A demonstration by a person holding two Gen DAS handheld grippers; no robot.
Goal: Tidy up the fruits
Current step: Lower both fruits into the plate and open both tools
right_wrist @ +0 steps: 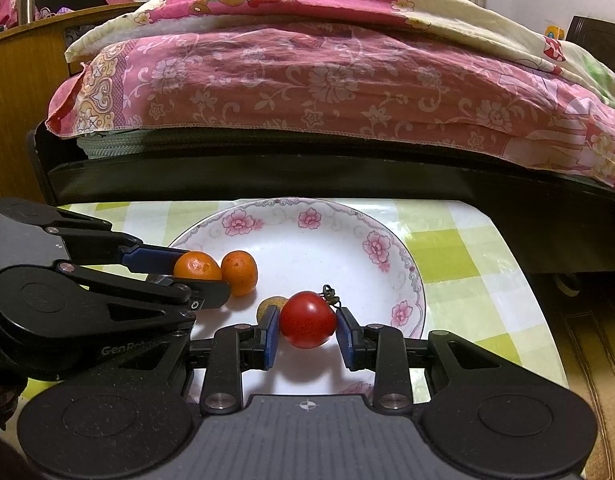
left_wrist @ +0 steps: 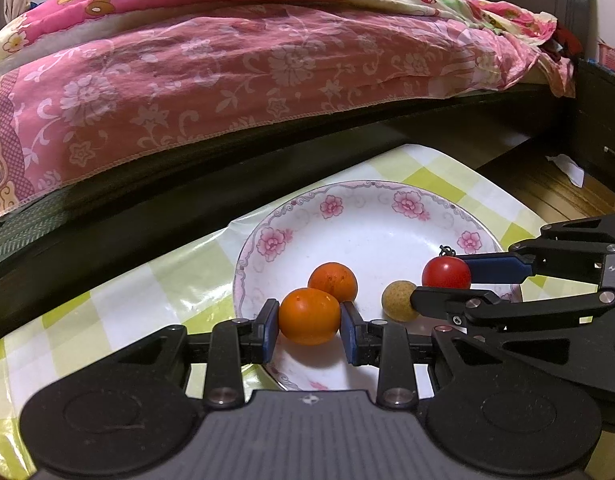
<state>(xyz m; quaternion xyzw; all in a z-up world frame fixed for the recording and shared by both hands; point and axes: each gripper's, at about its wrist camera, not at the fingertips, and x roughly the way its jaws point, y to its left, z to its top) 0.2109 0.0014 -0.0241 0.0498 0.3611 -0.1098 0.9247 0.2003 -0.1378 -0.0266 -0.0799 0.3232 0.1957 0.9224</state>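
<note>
Two grippers over the plate [left_wrist: 267,216] right now, left gripper [left_wrist: 308,330] clamped on an orange [left_wrist: 309,316], right gripper [right_wrist: 307,334] squeezing the tomato [right_wrist: 307,319].

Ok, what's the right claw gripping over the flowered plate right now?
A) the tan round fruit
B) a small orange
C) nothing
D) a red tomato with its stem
D: in the right wrist view, the right claw pinches the red tomato between its blue pads above the plate; the left claw has an orange.
</note>
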